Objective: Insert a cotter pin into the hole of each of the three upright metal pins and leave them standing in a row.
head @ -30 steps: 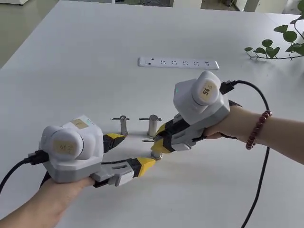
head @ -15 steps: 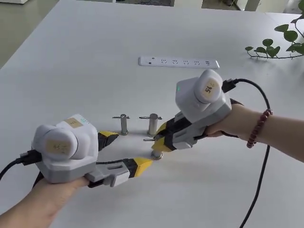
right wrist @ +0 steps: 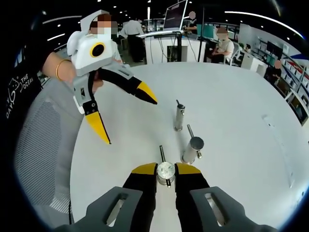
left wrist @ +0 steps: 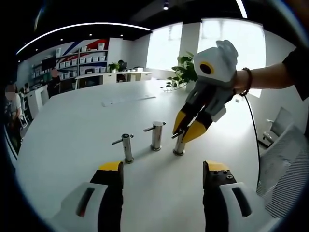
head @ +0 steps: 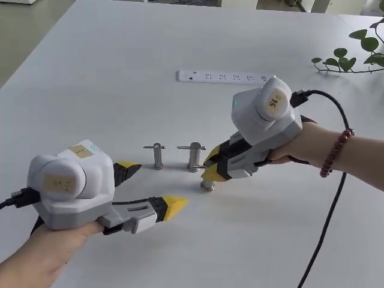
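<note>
White tabletop (head: 108, 90) in an open-plan office, 3 pins in a row.
Nearest you, your left gripper (head: 157, 185) hangs with its claw spread wide. Your right gripper (head: 210, 171) pinches 1 thin cotter pin (head: 198, 166) at the closest of 3 upright silver metal pins (head: 194, 155); the other 2 each carry 1 crosswise. Beyond lie 1 white power strip (head: 228, 77) and 1 green plant (head: 354, 57).

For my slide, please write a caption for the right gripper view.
Right claw grips the nearest metal pin; two pins with cotter pins stand behind; left claw open.
</note>
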A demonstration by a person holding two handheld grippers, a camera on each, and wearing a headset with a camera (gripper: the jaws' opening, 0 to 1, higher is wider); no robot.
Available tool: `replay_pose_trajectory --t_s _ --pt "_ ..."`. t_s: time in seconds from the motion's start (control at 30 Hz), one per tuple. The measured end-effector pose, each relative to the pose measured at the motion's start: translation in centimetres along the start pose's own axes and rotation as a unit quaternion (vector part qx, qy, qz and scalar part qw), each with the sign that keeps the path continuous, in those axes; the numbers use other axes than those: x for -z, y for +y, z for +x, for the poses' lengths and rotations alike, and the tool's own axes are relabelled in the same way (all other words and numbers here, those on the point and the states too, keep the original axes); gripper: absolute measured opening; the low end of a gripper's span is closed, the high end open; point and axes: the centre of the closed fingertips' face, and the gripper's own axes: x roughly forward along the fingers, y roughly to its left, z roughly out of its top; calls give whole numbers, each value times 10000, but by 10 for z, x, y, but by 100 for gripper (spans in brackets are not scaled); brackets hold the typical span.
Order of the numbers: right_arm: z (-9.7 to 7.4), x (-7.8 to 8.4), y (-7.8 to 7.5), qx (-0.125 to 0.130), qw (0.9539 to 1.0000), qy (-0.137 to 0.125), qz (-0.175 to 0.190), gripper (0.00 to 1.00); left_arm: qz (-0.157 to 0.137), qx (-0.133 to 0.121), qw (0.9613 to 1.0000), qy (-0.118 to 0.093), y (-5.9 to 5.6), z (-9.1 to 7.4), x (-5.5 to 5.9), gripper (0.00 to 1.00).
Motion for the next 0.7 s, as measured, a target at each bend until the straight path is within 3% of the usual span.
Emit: replay_pose_trajectory --t_s 0.7 --pt "-19 19 -33 255 9996 64 80 8 -18 -115 9999 -70 4 -6 -4 68"
